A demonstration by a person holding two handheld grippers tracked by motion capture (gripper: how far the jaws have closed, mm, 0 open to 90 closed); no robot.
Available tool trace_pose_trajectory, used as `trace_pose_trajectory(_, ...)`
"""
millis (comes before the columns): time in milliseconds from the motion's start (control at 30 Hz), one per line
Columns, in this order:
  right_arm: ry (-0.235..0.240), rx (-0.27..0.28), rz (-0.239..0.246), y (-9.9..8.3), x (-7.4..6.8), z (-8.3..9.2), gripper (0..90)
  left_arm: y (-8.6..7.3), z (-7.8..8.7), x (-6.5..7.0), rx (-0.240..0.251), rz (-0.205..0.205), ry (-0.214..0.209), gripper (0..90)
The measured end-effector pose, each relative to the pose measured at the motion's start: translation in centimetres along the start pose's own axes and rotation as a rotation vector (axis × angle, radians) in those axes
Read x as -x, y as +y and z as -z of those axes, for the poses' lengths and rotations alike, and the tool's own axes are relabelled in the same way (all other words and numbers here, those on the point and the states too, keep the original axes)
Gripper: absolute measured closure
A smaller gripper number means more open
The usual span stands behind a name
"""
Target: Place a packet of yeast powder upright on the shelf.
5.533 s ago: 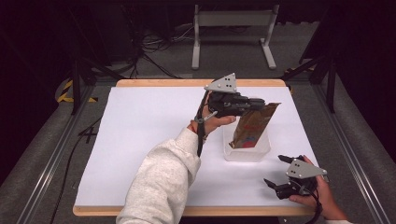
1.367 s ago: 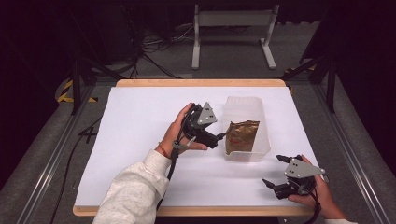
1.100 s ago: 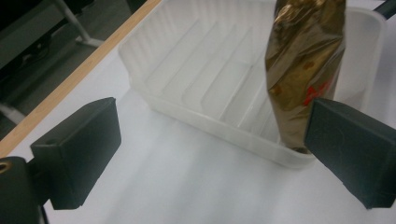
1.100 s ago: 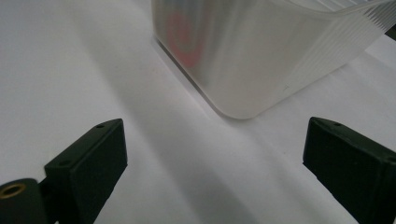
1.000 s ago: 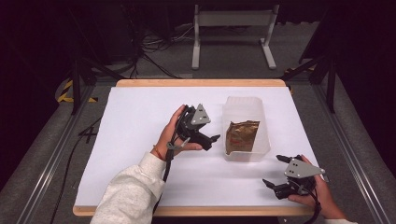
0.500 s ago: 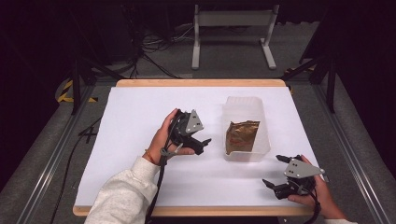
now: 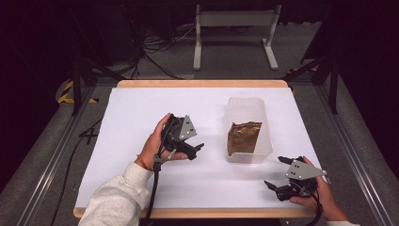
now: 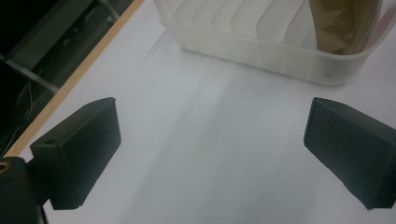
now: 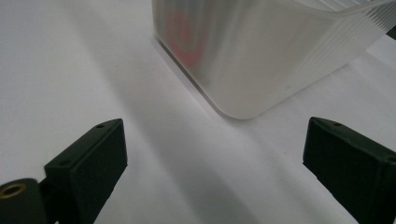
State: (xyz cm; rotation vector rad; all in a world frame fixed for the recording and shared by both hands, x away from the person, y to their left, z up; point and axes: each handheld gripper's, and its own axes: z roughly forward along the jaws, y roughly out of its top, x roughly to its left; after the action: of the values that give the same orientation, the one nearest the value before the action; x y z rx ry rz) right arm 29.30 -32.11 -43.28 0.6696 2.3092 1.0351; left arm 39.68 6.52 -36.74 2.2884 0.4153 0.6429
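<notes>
A translucent plastic tub [image 7: 248,106] stands right of the table's middle, with a brown and gold foil pouch [image 7: 243,136] lying inside it. The tub [image 8: 261,46] and the pouch [image 8: 345,23] fill the top of the left gripper view. My left gripper [image 7: 196,149] hovers just left of the tub, open, its jaws wide apart over bare white table [image 8: 210,140]. My right gripper [image 7: 275,173] rests near the front right corner, open, jaws pointing left toward the tub's [image 9: 261,56] near corner. Nothing sits between either pair of jaws.
The white table top [image 7: 141,108] has a wooden rim [image 7: 202,84]. A white metal stand [image 7: 235,28] and cables sit on the dark floor behind. Metal rails [image 7: 56,155] run along both sides of the table.
My left gripper let go of the pouch, which now lies in the tub, and has drawn back leftward and toward the person. The right gripper has stayed put.
</notes>
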Motion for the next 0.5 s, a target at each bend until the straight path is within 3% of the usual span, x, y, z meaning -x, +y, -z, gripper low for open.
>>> trace_pose_trajectory(500,0.001,-0.002,-0.001,0.0,-0.1,0.0,6.8,-3.0,1.3,0.5,-0.036,-0.004,0.029,4.3)
